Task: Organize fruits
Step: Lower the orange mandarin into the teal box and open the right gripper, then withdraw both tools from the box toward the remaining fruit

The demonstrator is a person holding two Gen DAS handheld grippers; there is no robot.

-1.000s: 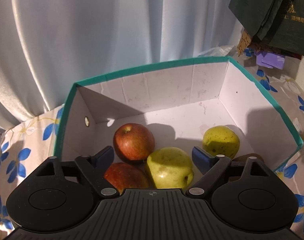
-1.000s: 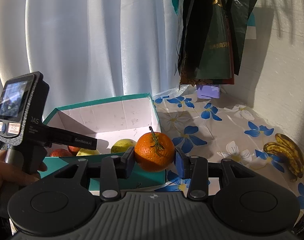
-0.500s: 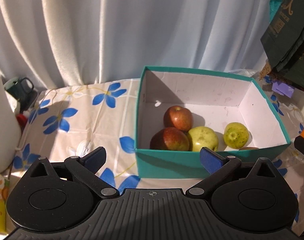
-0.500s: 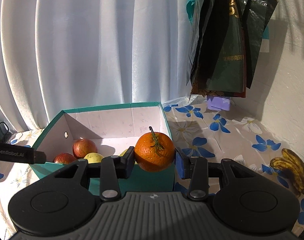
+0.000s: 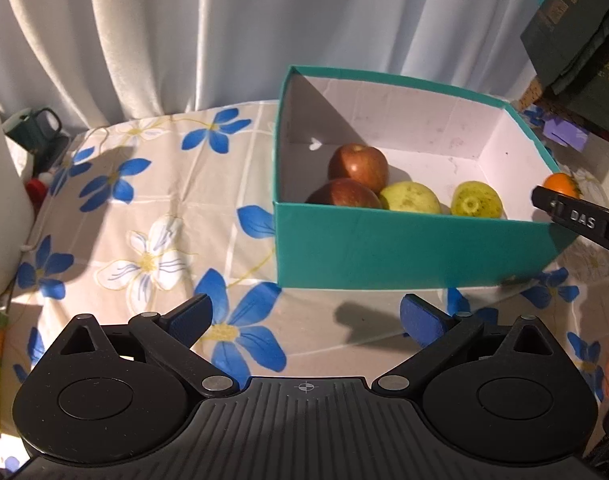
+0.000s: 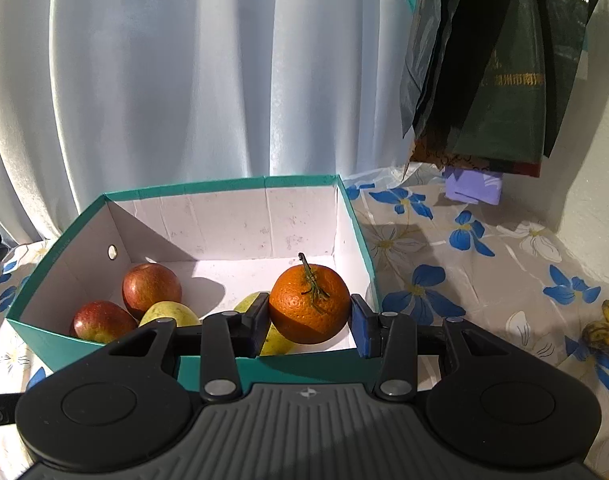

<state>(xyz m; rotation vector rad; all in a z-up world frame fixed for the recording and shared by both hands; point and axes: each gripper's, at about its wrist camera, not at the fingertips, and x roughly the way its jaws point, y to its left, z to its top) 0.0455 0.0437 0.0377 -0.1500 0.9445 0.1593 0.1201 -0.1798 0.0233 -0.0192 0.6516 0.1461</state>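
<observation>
Left wrist view sits back over the tablecloth [image 5: 152,208], facing the box [image 5: 384,252] from its near-left corner; right wrist view hangs close above the box's [image 6: 232,188] near wall, facing the curtain [image 6: 204,72]; both share the box interior.

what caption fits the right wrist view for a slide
Right gripper holds a stemmed orange over the teal box, which contains apples.

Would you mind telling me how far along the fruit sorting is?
Done: two red apples and two yellow-green fruits lie in the teal cardboard box. In hand: the right gripper holds an orange tangerine over it. Left: bananas on the table.
</observation>
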